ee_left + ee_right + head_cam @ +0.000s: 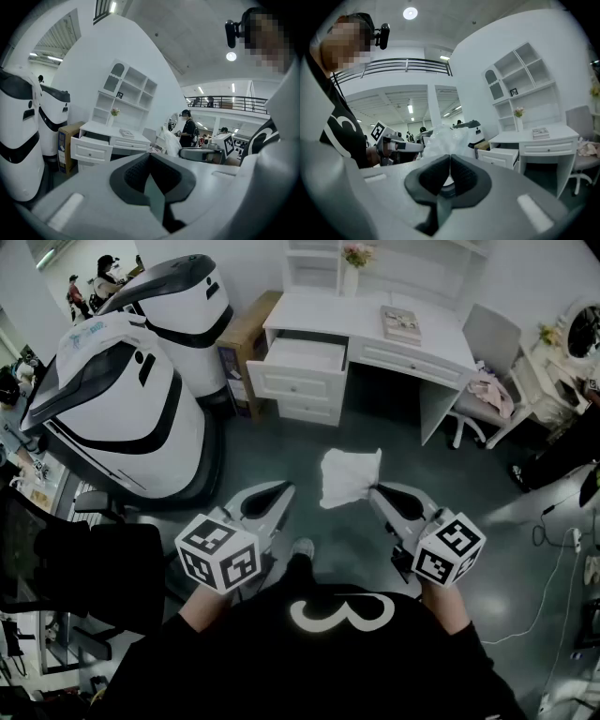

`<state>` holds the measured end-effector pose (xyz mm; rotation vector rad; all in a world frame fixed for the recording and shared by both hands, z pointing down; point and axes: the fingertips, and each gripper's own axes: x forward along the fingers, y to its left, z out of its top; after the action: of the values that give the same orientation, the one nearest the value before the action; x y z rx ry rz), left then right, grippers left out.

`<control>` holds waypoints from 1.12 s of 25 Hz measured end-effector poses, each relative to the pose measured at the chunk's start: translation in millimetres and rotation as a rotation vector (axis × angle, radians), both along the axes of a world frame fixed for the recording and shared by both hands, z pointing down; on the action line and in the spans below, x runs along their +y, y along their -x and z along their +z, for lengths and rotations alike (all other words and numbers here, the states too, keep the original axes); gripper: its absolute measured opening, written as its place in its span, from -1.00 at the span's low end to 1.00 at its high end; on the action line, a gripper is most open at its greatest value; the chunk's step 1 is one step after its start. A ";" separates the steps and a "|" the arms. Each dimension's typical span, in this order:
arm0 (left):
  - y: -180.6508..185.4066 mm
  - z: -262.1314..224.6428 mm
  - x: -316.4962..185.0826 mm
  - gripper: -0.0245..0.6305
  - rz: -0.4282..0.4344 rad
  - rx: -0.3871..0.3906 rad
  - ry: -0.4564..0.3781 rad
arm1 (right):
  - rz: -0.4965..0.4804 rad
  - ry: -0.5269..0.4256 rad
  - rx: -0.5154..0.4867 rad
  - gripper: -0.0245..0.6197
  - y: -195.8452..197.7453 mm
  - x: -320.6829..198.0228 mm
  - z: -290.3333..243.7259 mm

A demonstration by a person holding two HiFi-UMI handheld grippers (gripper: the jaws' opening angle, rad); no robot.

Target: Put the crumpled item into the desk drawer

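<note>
The crumpled white item [349, 476] hangs in the air over the grey floor, pinched at its right edge by my right gripper [373, 489], which is shut on it. In the right gripper view the item [443, 138] bulges just beyond the closed pads. My left gripper [287, 488] is level with it on the left, shut and holding nothing; its pads meet in the left gripper view [150, 155]. Ahead stands the white desk [431, 334], its top left drawer [302, 355] pulled open, some way beyond both grippers. That drawer [91, 146] also shows in the left gripper view.
Two large white-and-black machines [112, 409] [183, 306] stand at the left. A cardboard box [246, 334] sits beside the desk. On the desktop lie a book [400, 324] and a flower vase [353, 263]. A chair [487, 381] stands at the desk's right; cables [553, 587] trail over the floor.
</note>
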<state>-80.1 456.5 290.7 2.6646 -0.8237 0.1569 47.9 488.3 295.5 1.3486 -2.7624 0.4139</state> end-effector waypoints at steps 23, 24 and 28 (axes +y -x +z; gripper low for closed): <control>-5.2 17.8 -62.8 -0.90 0.003 -0.018 -0.015 | 0.031 -0.012 0.014 -0.90 -6.1 -64.0 20.7; -6.4 18.4 -70.7 -0.90 0.005 -0.016 -0.015 | 0.031 -0.010 0.013 -0.90 -6.8 -72.3 21.6; -8.3 26.4 -112.3 -0.90 0.011 -0.018 0.006 | 0.039 0.002 0.008 -0.90 -8.7 -113.4 25.2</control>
<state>-71.8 344.2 317.1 2.6664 -0.8124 0.1865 56.6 374.9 320.7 1.4031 -2.7321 0.4113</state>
